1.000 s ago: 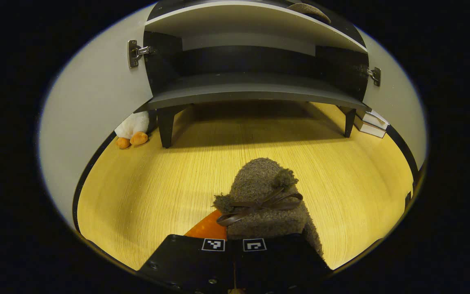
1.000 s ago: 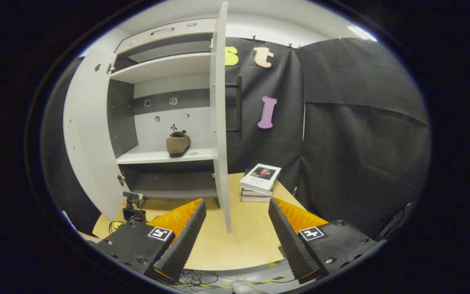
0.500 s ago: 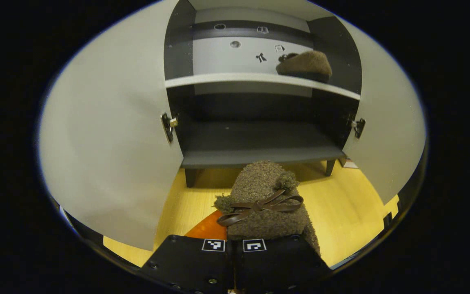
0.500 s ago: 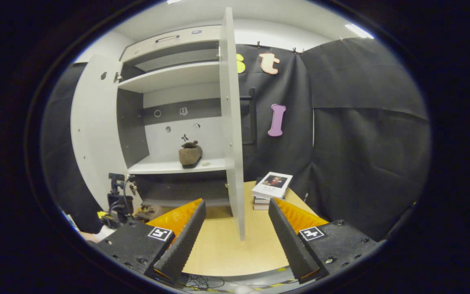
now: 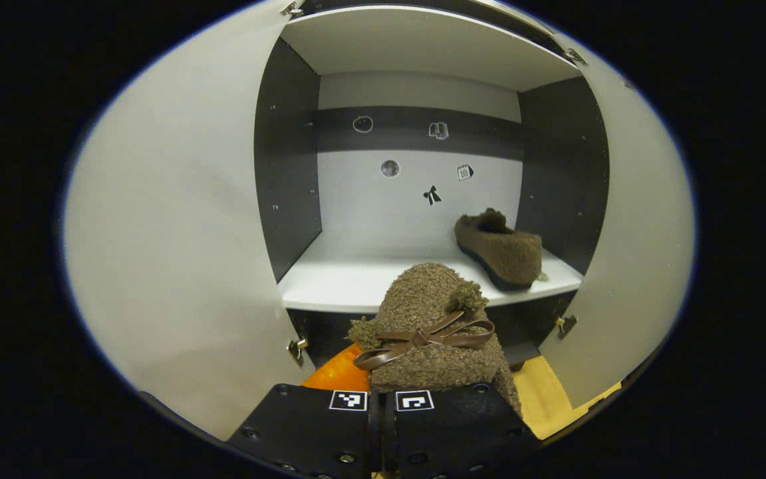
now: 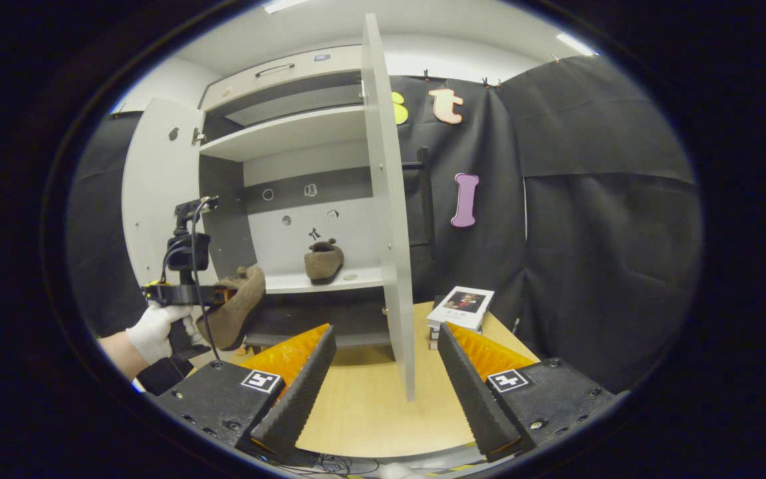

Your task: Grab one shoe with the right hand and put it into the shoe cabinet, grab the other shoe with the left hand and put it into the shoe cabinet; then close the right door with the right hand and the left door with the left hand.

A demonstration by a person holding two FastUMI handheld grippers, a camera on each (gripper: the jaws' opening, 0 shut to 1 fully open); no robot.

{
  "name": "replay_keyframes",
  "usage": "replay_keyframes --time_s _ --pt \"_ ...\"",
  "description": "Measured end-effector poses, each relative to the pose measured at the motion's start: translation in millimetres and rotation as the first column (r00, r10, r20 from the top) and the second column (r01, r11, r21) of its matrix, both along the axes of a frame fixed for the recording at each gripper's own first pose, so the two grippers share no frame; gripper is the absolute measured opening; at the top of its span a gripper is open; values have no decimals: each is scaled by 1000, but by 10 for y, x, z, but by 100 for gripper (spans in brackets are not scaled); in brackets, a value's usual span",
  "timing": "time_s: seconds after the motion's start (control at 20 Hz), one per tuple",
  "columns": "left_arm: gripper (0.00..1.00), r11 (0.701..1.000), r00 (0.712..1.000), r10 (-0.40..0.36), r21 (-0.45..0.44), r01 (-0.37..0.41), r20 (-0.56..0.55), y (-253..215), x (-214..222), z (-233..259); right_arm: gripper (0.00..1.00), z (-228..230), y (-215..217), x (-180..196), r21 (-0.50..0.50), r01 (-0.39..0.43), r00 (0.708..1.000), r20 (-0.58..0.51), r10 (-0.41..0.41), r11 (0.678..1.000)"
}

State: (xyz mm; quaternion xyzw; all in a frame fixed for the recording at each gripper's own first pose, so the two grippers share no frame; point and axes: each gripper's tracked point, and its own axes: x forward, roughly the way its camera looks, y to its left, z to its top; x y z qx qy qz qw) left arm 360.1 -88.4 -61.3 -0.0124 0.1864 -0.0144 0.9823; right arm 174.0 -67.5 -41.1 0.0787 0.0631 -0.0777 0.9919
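A fuzzy brown shoe with a ribbon bow is clamped in my left gripper, which is shut on it. It hangs just in front of the cabinet's white middle shelf. The matching shoe lies on that shelf at the right. In the right gripper view, a gloved hand holds the left gripper and the held shoe before the open cabinet, with the shelved shoe behind. My right gripper stands open and holds nothing, back over the table.
Both cabinet doors stand open: the left door and the right door, the latter edge-on as the right door ahead of my right gripper. A stack of books sits on the wooden table right of that door.
My left gripper has risen with the shoe from near the table, under the cabinet, to the height of the white shelf. The right gripper stays open and has barely shifted.
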Motion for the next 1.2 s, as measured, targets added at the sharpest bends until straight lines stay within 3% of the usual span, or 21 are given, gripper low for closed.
replay_keyframes --time_s 0.05,0.1,0.15,0.2,0.3,0.5,0.7,0.9,1.2 --pt "1 1000 1000 15 -6 -15 7 -49 116 126 98 7 -1 12 1 -6 1000 3 6 1000" --pt "1 1000 1000 25 -9 -25 20 236 398 4 97 11 -8 21 1 -9 1000 3 9 1000" --pt "1 999 999 34 -9 -33 35 271 646 362 97 22 -11 31 3 -13 1000 3 13 1000" --pt "1 999 998 45 -4 -45 44 5 574 376 98 36 -20 37 6 -15 1000 6 15 1000" --pt "1 998 997 55 17 -56 58 44 914 536 98 32 -63 48 4 -13 1000 5 13 1000" --pt "1 996 996 90 1 -90 16 13 1474 500 98 30 -172 43 1 0 1000 -6 0 1000" --pt "5 995 994 93 45 -90 -55 -43 2000 223 98 50 -298 7 -9 31 999 -14 -31 999" --pt "2 994 973 95 70 -82 -213 -103 2118 -290 98 53 -403 -50 -9 58 998 -18 -58 998" --pt "6 996 962 63 73 -45 -265 -141 2113 -352 98 -41 -425 -43 36 62 997 -48 -61 997"
